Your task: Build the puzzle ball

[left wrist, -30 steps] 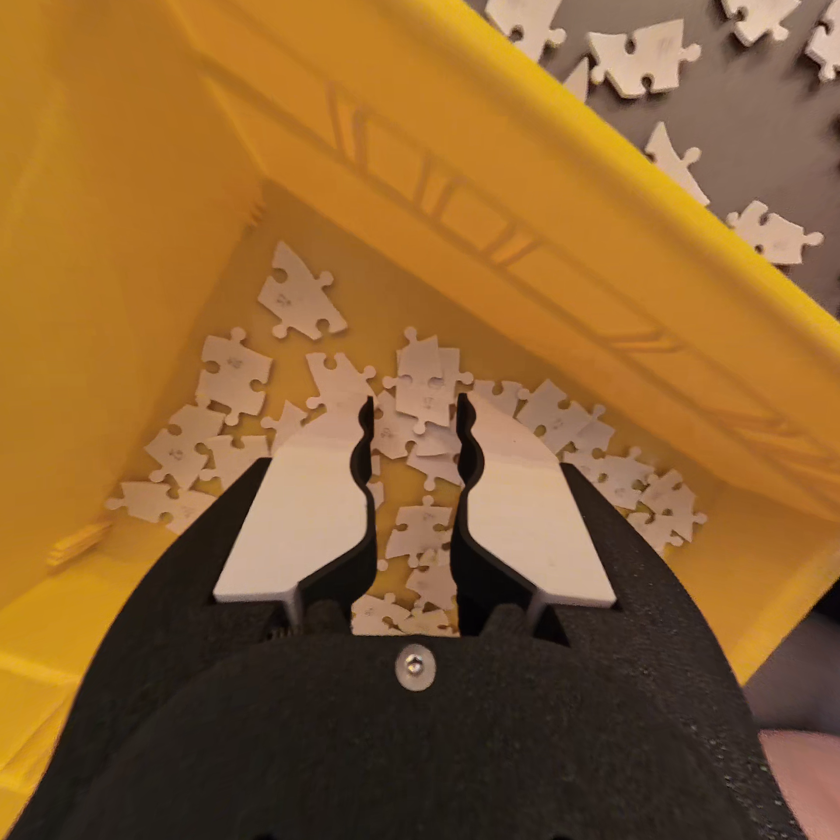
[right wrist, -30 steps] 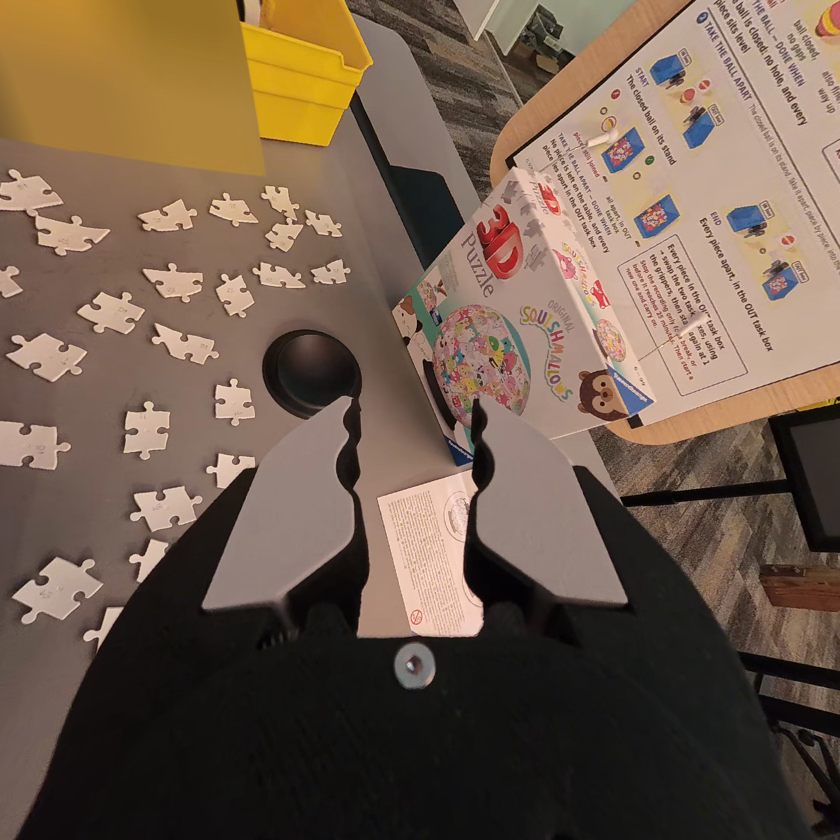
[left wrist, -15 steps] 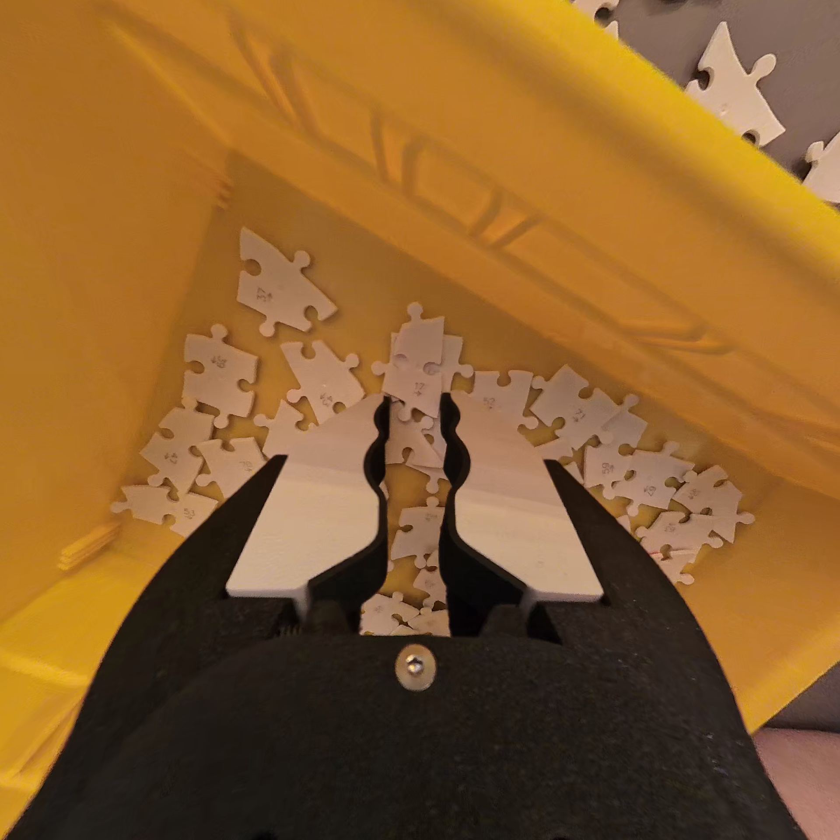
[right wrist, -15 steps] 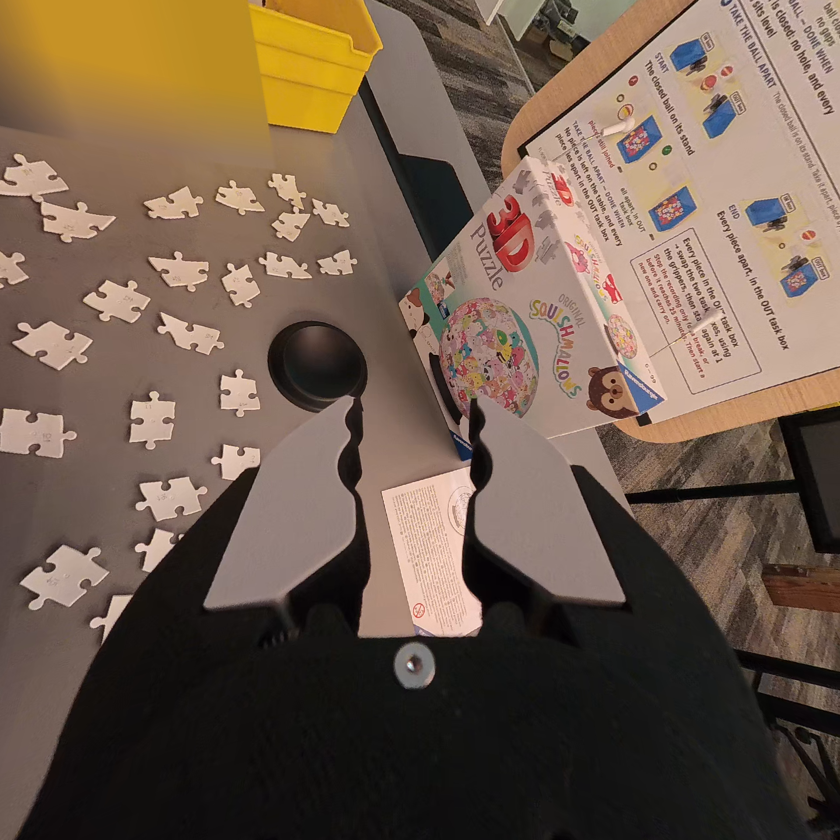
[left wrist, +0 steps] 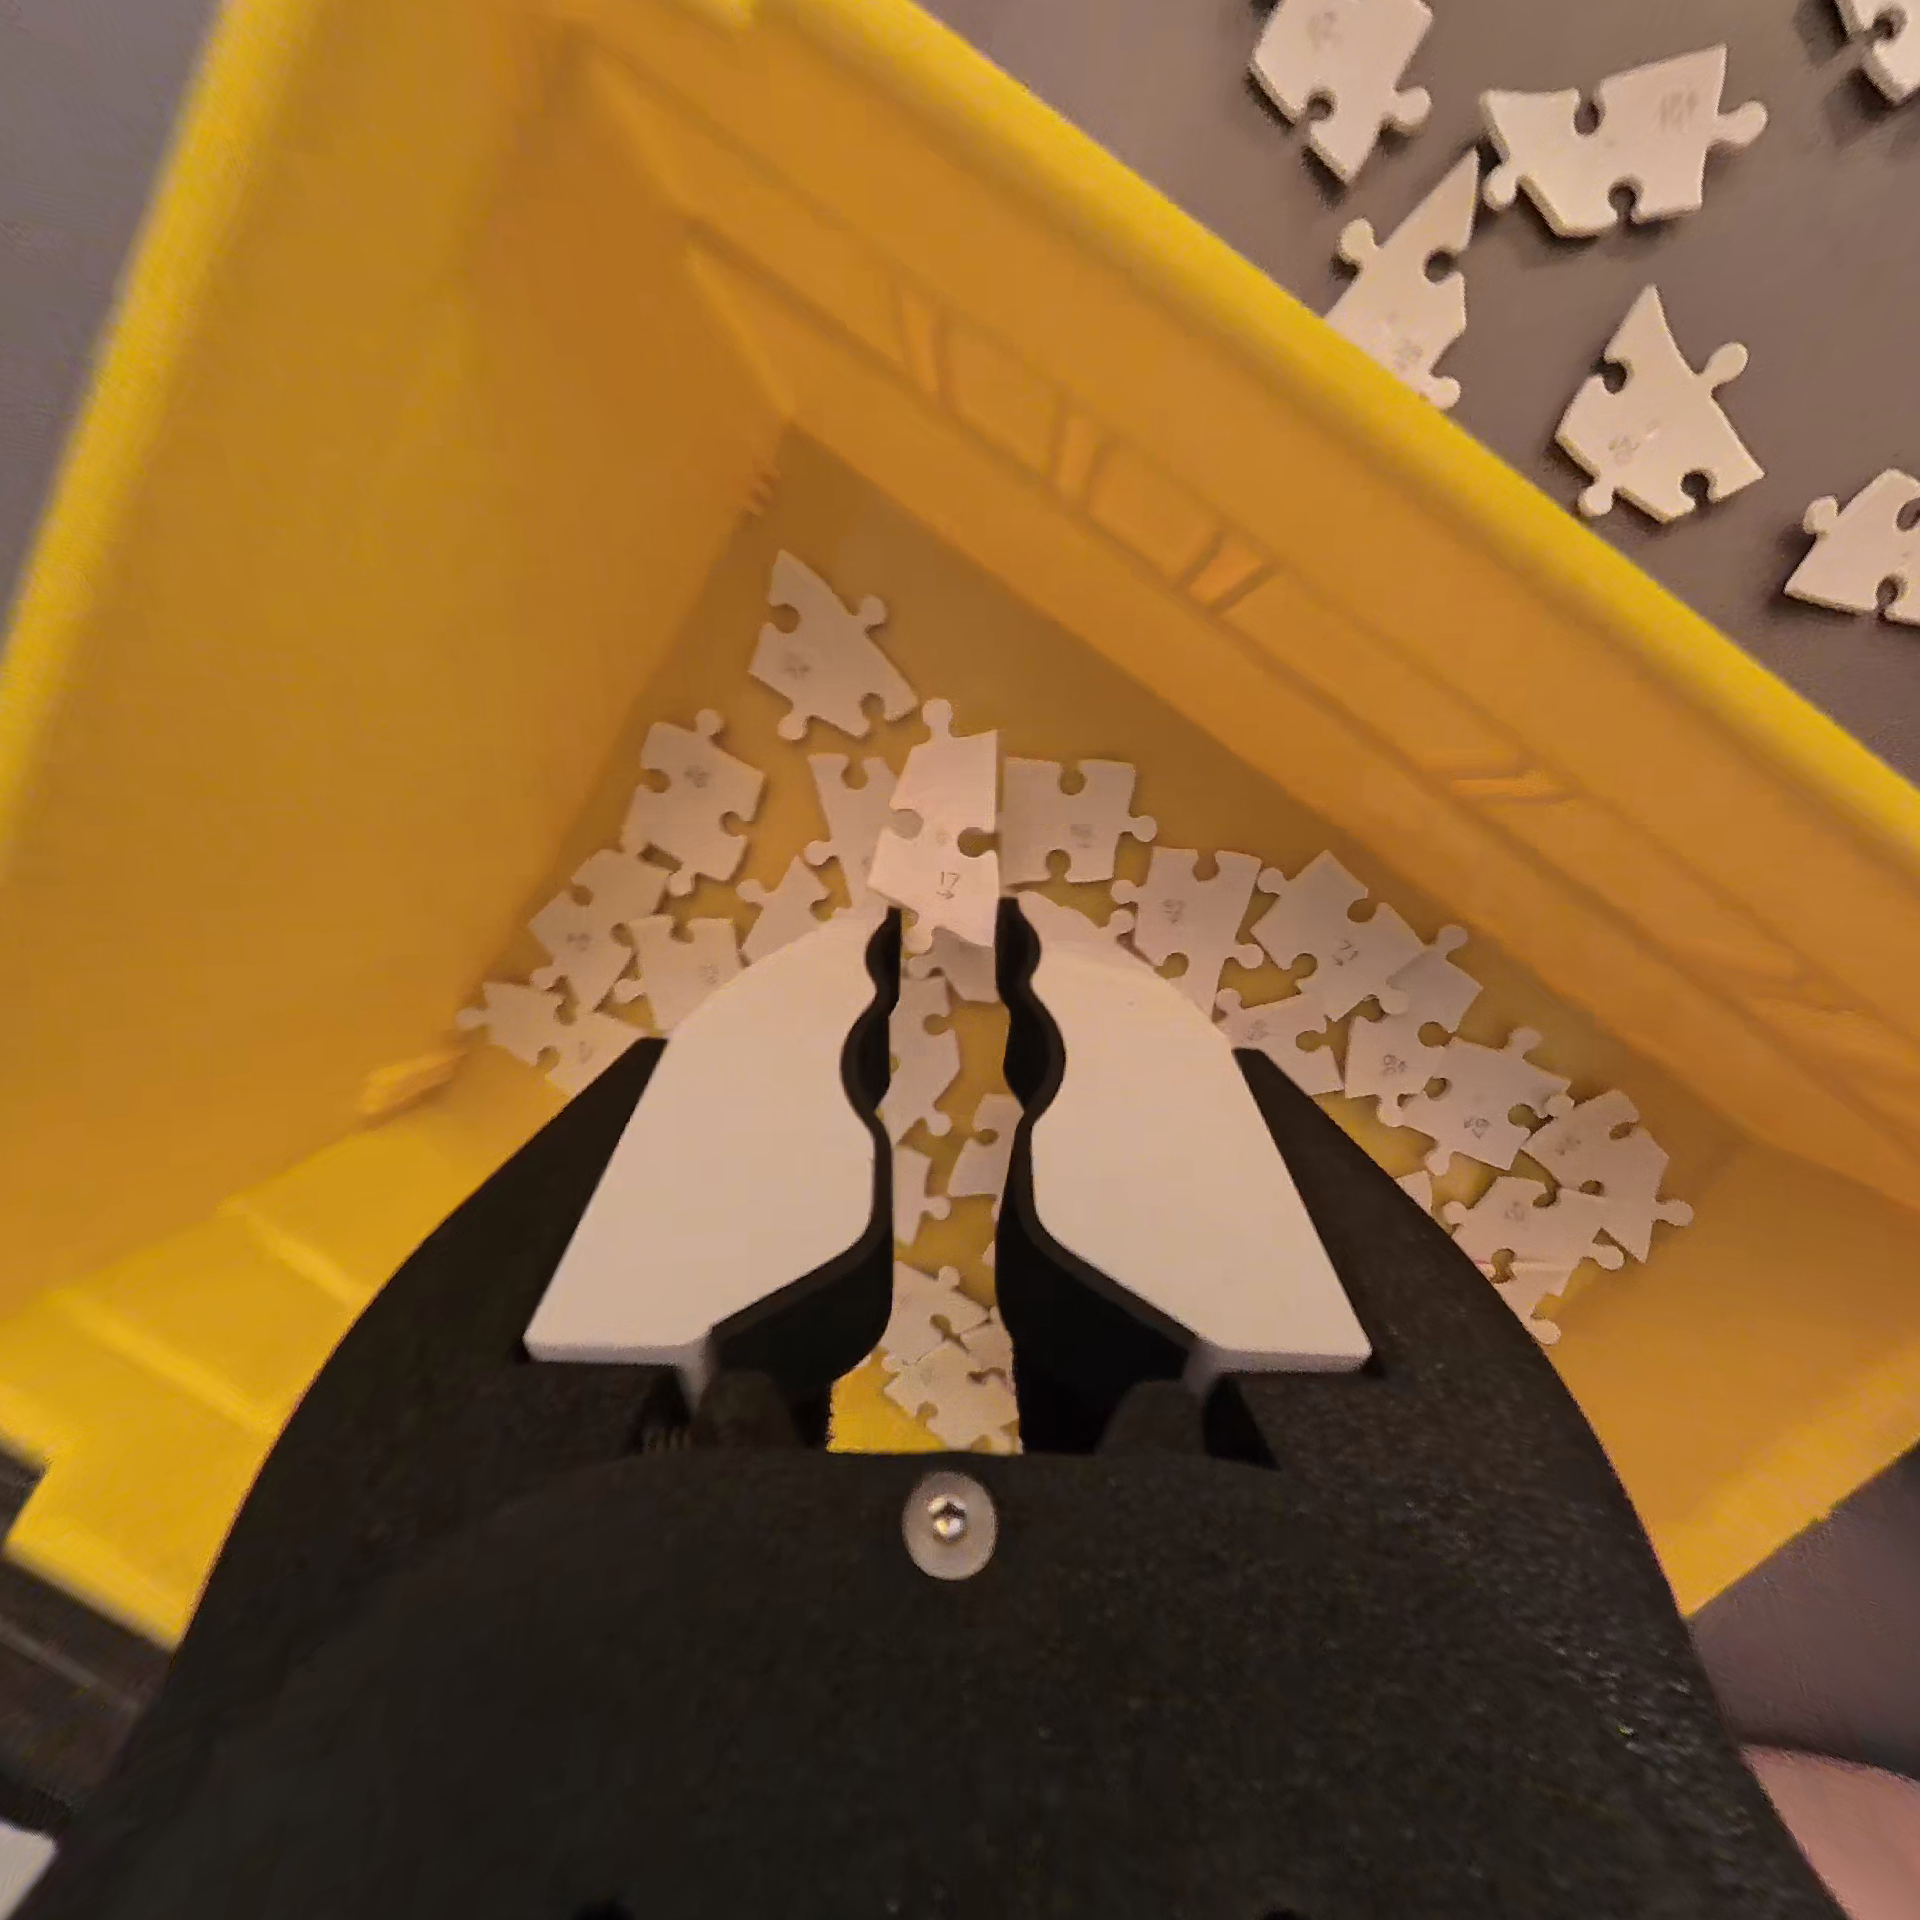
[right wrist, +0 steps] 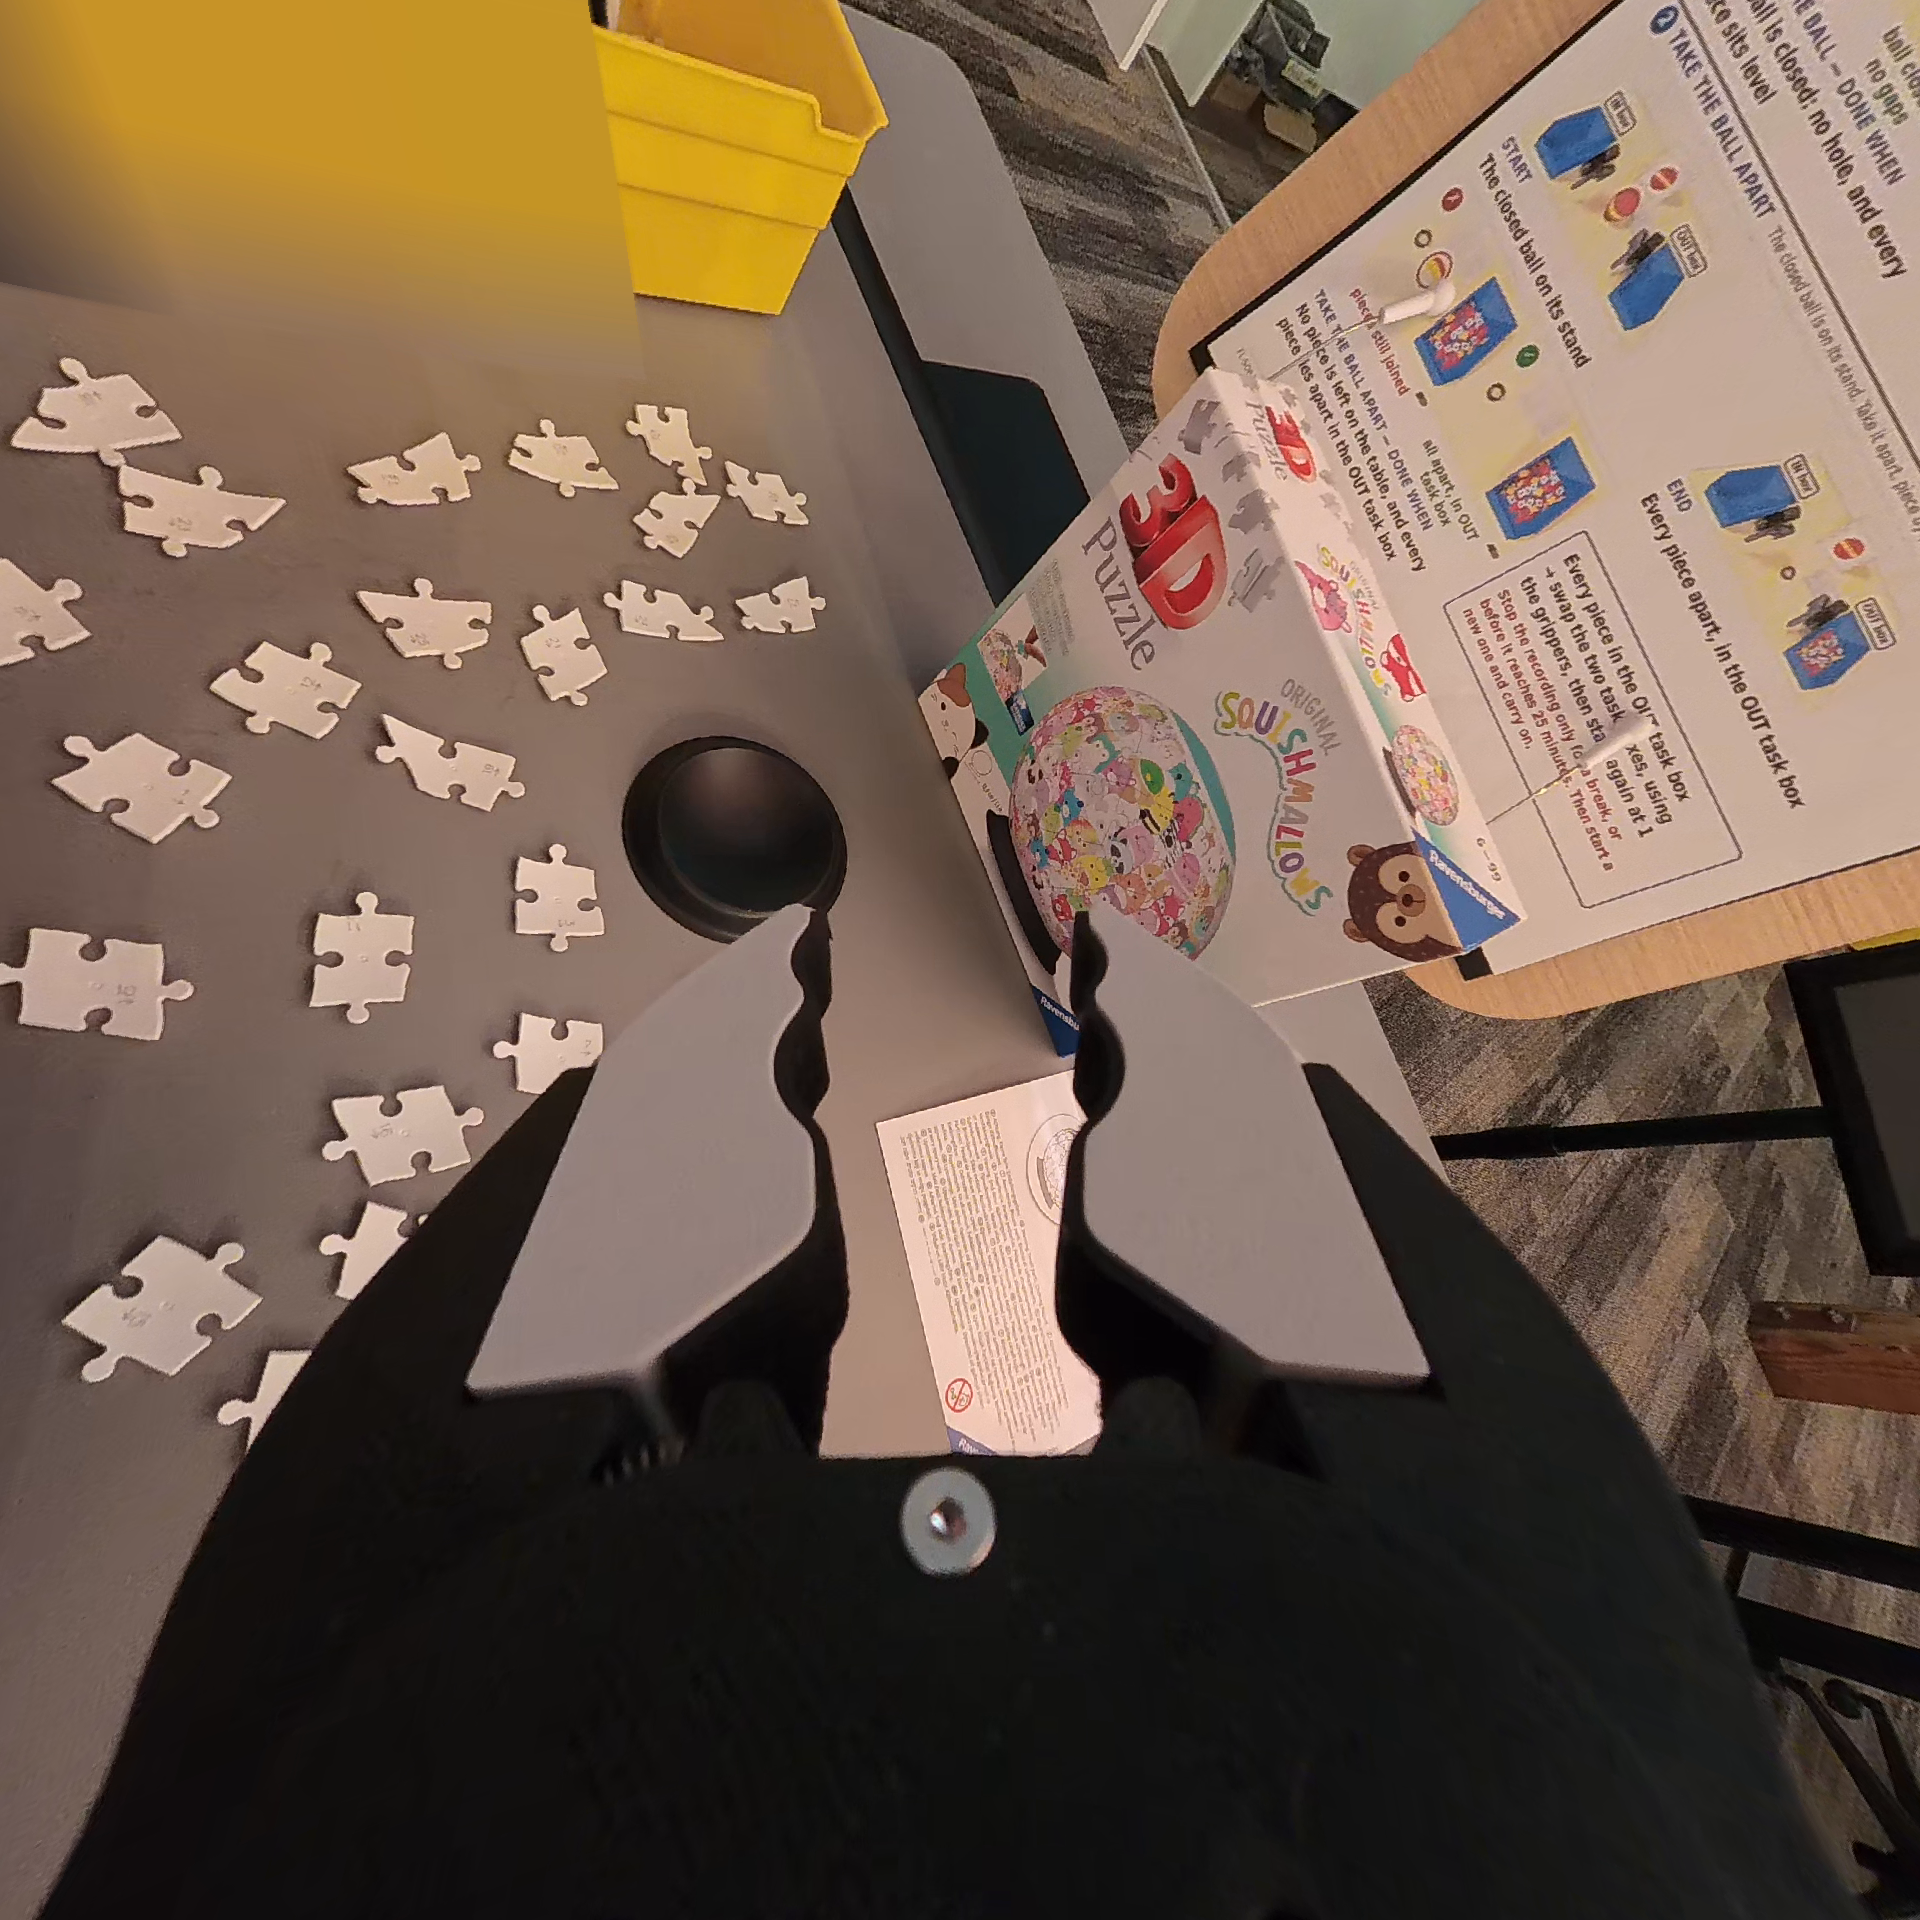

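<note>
In the left wrist view my left gripper (left wrist: pixel 948 920) is inside a yellow bin (left wrist: pixel 416 520), shut on a white puzzle piece (left wrist: pixel 940 831) that it holds by its lower edge above the heap. Several more white pieces (left wrist: pixel 1340 951) lie on the bin floor. In the right wrist view my right gripper (right wrist: pixel 948 935) is open and empty above the grey table. It hovers just in front of the black ring stand (right wrist: pixel 732 831). Several loose white pieces (right wrist: pixel 358 961) lie spread on the table to its left.
The puzzle box (right wrist: pixel 1226 727) leans at the table's right edge, with a paper leaflet (right wrist: pixel 987 1268) in front of it. A second yellow bin (right wrist: pixel 727 156) stands at the back. An instruction sheet (right wrist: pixel 1662 416) lies on a round wooden table (right wrist: pixel 1558 966). Loose pieces (left wrist: pixel 1621 135) lie outside the bin. Spacing between my two grippers at the tips: around 45 centimetres.
My left gripper closed its jaws on a piece in the bin and rose with it. My right gripper drifted only slightly and stayed open.
</note>
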Demonstrator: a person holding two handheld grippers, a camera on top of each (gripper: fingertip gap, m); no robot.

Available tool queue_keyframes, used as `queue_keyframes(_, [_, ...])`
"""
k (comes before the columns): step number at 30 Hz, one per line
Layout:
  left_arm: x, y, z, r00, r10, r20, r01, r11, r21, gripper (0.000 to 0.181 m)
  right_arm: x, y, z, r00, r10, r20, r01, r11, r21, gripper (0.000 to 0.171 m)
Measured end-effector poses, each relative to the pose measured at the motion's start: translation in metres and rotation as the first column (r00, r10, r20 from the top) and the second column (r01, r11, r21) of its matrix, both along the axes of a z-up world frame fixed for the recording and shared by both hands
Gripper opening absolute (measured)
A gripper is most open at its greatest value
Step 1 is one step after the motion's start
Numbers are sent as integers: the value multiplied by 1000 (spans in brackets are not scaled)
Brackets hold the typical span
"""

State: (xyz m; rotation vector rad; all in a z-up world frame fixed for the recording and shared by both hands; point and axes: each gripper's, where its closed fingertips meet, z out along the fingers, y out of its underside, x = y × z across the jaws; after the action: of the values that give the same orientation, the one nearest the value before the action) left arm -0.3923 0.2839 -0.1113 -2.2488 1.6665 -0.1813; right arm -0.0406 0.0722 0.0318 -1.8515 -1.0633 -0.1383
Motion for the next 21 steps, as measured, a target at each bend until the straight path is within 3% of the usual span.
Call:
queue_keyframes(7, [0,-5,65,983,124,138,-138,986,93,17,1,-3,3,1000,-5,9,5,1000,6,45])
queue_keyframes(12, [62,-77,114,941,9,337,-28,998,53,17,1,-9,12,1000,-1,3,1,1000,23,45])
queue_keyframes(15, [97,-115,105,949,-9,314,2,1000,24,17,0,-14,21,1000,0,-1,0,999,42,46])
queue_keyframes(21, [162,-166,51,976,2,218,17,996,-84,17,0,-33,30,1000,24,-14,-24,999,38,46])
